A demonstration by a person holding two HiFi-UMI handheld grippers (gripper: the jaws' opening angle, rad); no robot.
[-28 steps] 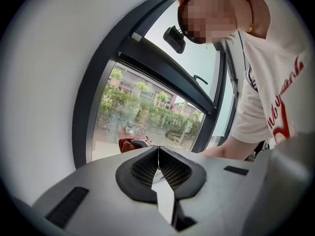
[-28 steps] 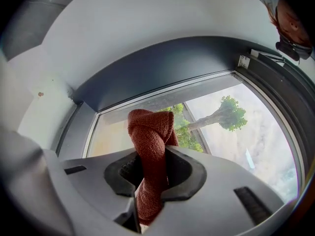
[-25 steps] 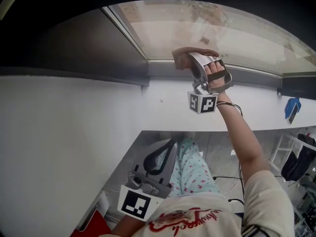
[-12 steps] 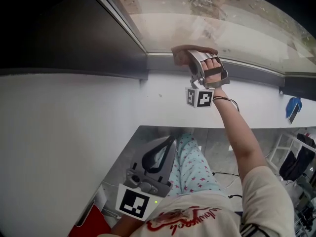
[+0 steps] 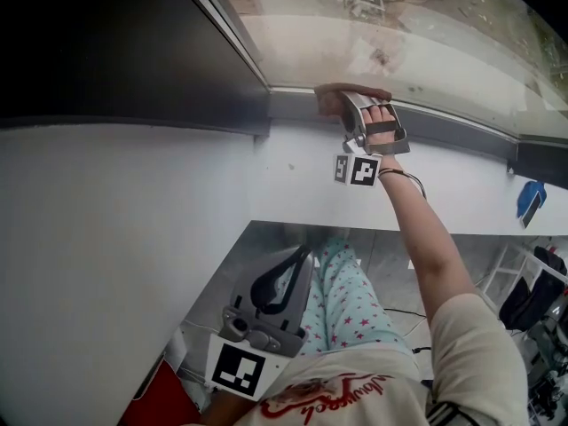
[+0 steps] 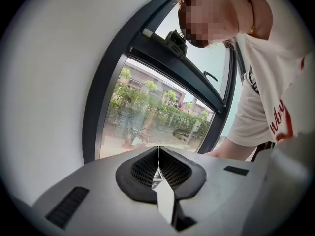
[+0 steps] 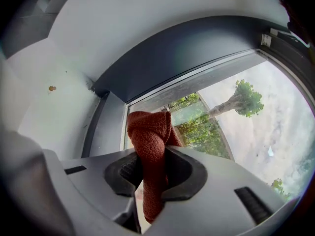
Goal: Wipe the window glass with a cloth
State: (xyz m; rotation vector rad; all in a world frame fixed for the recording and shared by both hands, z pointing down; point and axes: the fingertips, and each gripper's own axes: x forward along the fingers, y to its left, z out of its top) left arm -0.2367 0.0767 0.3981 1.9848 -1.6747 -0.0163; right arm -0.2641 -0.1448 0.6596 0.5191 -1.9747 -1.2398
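The rust-red cloth is bunched against the bottom edge of the window glass, close to the lower left corner, right where the pane meets the dark frame. It has hardly moved along that edge over the last second. The right gripper is clamped on the cloth, jaws pinching the fold with a tail hanging below, and the arm is stretched up to the sill. More of the pane shows in the head view than a second ago. Down low, the left gripper has stayed by the person's lap, jaws pressed together on nothing, well apart from the window and beside the white wall.
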